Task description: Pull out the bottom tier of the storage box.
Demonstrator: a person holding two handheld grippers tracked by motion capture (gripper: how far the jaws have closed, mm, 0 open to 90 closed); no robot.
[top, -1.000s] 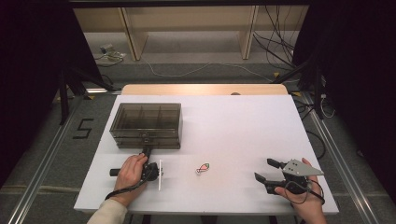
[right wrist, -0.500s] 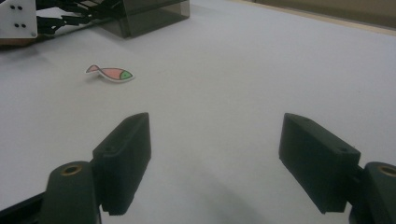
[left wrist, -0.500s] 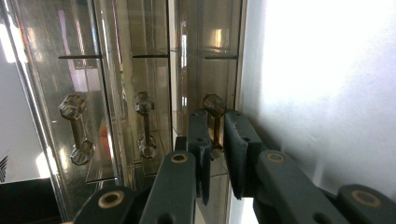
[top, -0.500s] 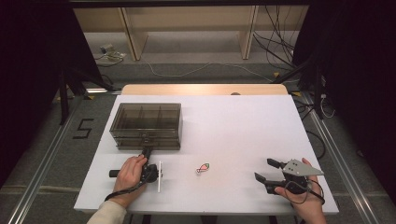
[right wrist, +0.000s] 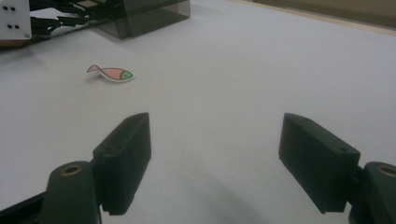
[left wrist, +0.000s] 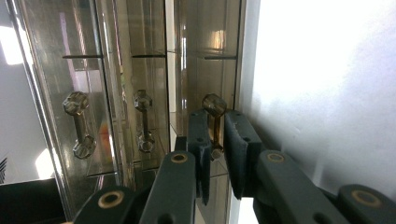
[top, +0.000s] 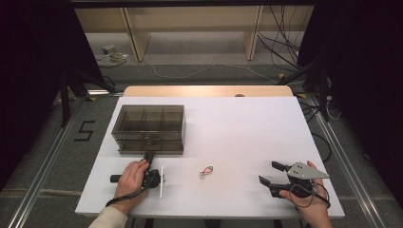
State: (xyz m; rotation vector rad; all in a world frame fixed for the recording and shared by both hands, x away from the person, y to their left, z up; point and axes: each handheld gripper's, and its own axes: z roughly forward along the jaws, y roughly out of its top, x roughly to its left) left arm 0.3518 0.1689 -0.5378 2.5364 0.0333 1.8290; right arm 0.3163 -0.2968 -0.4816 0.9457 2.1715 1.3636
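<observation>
A smoky see-through drawer box (top: pixel 149 127) stands on the left half of the white table (top: pixel 247 128). My left gripper (top: pixel 148 157) lies on its side at the box's front. Its jaws (left wrist: pixel 215 127) are shut on the small handle (left wrist: pixel 214 103) of one drawer, and two more handles (left wrist: pixel 77 123) show beside it. A little pink and green fish cutout (top: pixel 206 171) (right wrist: pixel 110 73) lies flat near the front middle. Well to the right of the fish, near the front right, my right gripper (top: pixel 272 173) (right wrist: pixel 215 158) stands open with bare table between its jaws.
The table's front edge runs close under both hands. A wooden strip (top: pixel 209 90) borders the far edge. Cables and shelf legs (top: pixel 190 42) lie on the floor beyond. In the right gripper view, the other gripper (right wrist: pixel 46 18) shows at the top left, by the box.
</observation>
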